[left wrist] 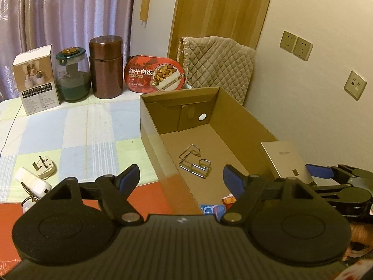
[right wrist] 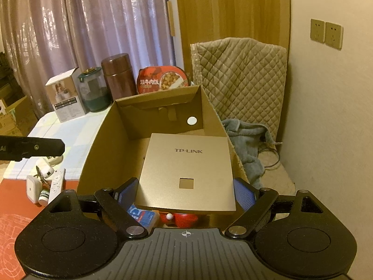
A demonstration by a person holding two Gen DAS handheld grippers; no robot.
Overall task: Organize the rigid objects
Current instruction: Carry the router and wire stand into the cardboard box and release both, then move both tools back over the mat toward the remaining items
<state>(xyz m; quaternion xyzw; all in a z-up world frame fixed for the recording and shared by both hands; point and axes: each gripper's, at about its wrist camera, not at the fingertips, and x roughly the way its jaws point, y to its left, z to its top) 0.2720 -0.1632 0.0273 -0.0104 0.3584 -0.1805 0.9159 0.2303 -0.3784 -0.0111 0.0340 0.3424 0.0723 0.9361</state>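
An open cardboard box (left wrist: 149, 126) stands on the checked tablecloth, with a wire holder (left wrist: 194, 163) lying on its floor. My left gripper (left wrist: 181, 172) hangs open over the box's near left wall, nothing between its fingers. My right gripper (right wrist: 186, 187) is shut on a gold TP-LINK panel (right wrist: 186, 170), held tilted above the box's (right wrist: 98, 144) right half. That panel (left wrist: 286, 161) also shows at the right of the left wrist view. Under it at the box's near end lie a blue pack (right wrist: 142, 217) and a red item (right wrist: 184, 219).
Left of the box lie a plug adapter (left wrist: 44, 168), a white charger (left wrist: 32, 183), a remote (right wrist: 57, 184) and a small bottle (right wrist: 43, 197). At the back stand a white carton (left wrist: 37, 79), a glass jar (left wrist: 73, 77), a brown canister (left wrist: 106, 66) and a beef-rice meal tub (left wrist: 155, 73). A quilted chair (right wrist: 240, 77) is behind.
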